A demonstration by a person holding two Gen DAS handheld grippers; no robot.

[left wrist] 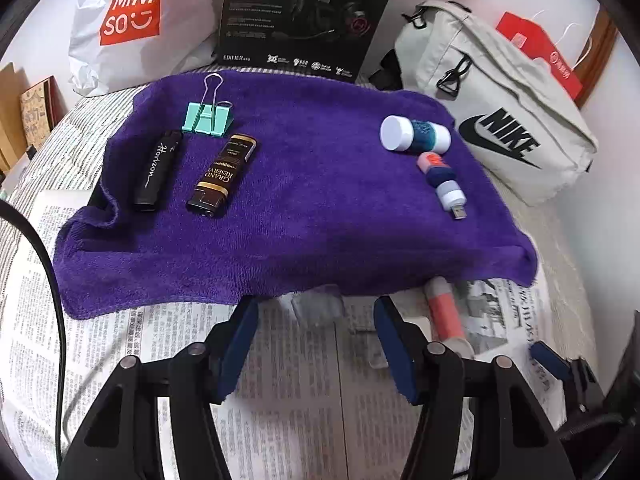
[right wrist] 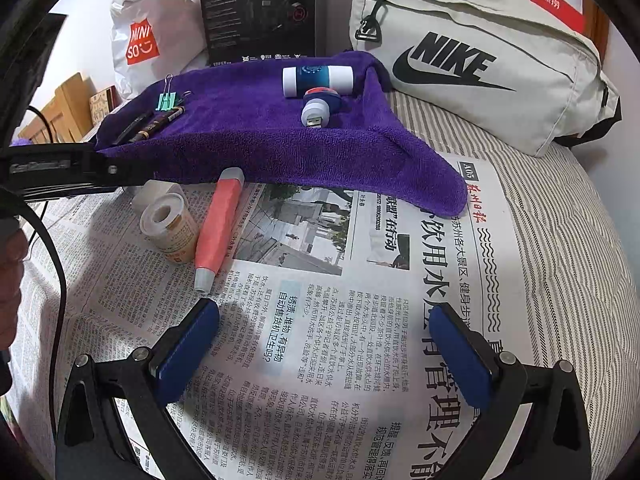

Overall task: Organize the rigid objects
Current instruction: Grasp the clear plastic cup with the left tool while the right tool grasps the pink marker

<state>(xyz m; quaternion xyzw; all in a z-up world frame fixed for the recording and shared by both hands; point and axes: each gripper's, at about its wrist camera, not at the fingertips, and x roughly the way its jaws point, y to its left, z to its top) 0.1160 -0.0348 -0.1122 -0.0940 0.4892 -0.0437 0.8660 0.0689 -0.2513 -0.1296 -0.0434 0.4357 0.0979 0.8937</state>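
A purple towel [left wrist: 320,208] carries a mint binder clip [left wrist: 208,118], a black Horizon stick [left wrist: 156,172] and a brown Grand Reserve lighter [left wrist: 222,176] on its left. On the towel's right lie a white-and-blue bottle [left wrist: 414,134] and a small USB gadget [left wrist: 442,184]. A pink pen [right wrist: 218,232] and a pale tape roll [right wrist: 170,224] rest on the newspaper [right wrist: 360,320] by the towel's near edge. My left gripper [left wrist: 316,312] hovers over that edge, open and holding nothing. My right gripper [right wrist: 324,312] is open over the newspaper, nothing in it.
A grey Nike bag [right wrist: 480,64] sits to the right of the towel. Behind it stand a black Edifier box [left wrist: 304,16], a white Miniso bag [left wrist: 136,20] and a red paper bag [left wrist: 540,52]. A black cable [left wrist: 52,280] runs along the left.
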